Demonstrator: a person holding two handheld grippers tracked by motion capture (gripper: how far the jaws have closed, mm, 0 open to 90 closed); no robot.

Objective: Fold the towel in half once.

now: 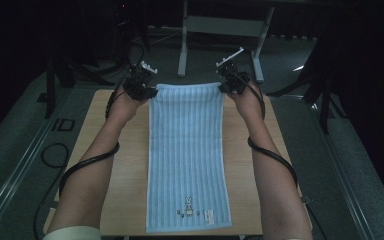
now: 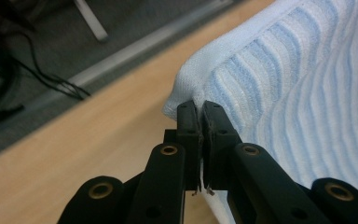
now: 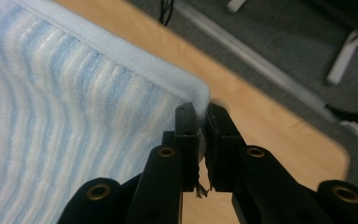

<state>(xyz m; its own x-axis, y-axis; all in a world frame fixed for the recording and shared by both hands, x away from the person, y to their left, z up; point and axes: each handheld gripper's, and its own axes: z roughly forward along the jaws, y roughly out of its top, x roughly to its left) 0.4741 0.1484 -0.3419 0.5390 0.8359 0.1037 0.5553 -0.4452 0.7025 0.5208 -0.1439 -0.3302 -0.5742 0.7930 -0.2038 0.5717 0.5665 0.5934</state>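
- One towel [image 1: 187, 155], pale blue with darker blue stripes, stretches lengthwise down the wooden bench [image 1: 122, 165]; its near end lies flat by the person's elbows, and its far edge spans between the two grippers.
- Two grippers are in use, one in each hand.
- The left gripper [image 1: 141, 86] has its jaws pressed together on the towel's far left corner; in the left gripper view [image 2: 199, 116] the hemmed corner [image 2: 186, 88] bunches just beyond the jaw tips, with cloth running off to their right.
- The right gripper [image 1: 232, 82] pinches the far right corner the same way; in the right gripper view [image 3: 198, 119] the hem rounds over just above the jaws, cloth to their left.
- One small rabbit motif [image 1: 188, 206] sits near the towel's near end, well away from both grippers.
- Two cables [image 1: 87, 165] trail back, one along each forearm.
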